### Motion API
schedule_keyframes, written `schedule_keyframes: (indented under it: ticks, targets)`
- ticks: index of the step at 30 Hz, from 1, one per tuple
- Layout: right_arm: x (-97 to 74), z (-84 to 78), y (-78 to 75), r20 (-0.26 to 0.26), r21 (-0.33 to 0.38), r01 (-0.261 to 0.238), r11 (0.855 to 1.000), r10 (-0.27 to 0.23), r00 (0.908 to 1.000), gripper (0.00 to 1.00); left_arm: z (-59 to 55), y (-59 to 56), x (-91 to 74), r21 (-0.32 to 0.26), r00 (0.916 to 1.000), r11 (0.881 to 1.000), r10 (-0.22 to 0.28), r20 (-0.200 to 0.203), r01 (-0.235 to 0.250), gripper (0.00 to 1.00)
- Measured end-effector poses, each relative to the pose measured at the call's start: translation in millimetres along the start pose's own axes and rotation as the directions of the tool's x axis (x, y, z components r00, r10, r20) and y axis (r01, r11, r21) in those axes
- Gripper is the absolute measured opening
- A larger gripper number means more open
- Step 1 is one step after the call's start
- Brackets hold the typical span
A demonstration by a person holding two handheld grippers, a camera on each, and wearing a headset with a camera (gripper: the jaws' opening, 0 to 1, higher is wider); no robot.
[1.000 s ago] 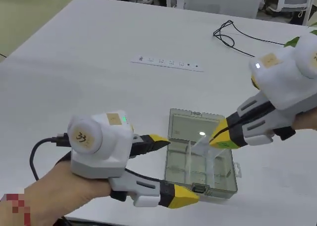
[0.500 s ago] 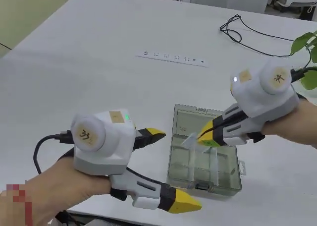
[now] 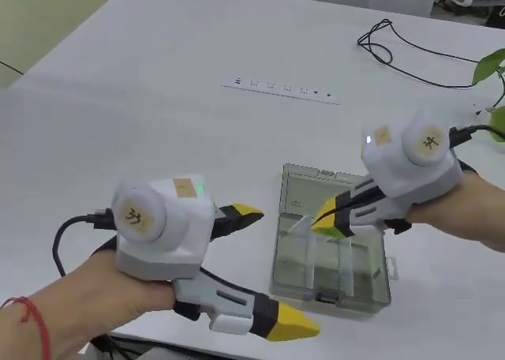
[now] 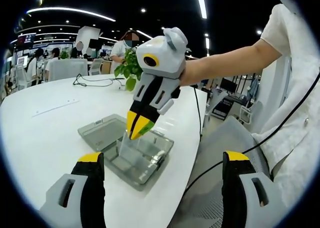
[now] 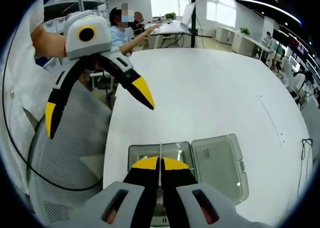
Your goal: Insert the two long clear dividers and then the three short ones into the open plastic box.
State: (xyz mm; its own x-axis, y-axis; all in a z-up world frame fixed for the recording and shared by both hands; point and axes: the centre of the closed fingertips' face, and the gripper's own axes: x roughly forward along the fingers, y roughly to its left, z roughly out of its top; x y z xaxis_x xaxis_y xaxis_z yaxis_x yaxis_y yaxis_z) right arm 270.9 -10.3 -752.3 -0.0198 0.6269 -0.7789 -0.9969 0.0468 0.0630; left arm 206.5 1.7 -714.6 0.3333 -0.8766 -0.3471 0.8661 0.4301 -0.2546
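R gripper [image 3: 323, 218] jaws clamp clear divider [image 3: 303, 227] over box [image 3: 371, 285]; L gripper [image 3: 278, 269] jaws wide, empty.

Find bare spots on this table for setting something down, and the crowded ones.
Free: the table left of the power strip, and between strip and box. Crowded: at the box, where the right gripper holds a divider and the left gripper hangs open.

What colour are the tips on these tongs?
Bright yellow, clearest on the left tongs in the head view.
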Motion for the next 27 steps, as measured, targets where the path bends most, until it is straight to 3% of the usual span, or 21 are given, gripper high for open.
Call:
schedule_keyframes:
  ticks: [8, 14, 27]
  targets:
    - [3.9, 1.0, -0.6, 0.004, 0.002, -0.009, 1.0, 0.009, 0.9999, 0.02, -0.8, 0.3, -0.7, -0.006, 1.0, 1.0, 0.002, 0.001, -0.002, 1.0]
    - [2.9, -3.5, 0.7, -0.031, -0.026, -0.014, 1.0, 0.013, 0.9994, 0.02, -0.1, 1.1, -0.9, -0.009, 1.0, 1.0, 0.001, 0.007, -0.001, 1.0]
    - [15.0, 3.0, -0.1, 0.007, 0.0, -0.017, 1.0, 0.017, 0.9998, 0.02, 0.0, 0.3, -1.1, -0.008, 0.9999, 1.0, 0.0, 0.011, 0.0, 1.0]
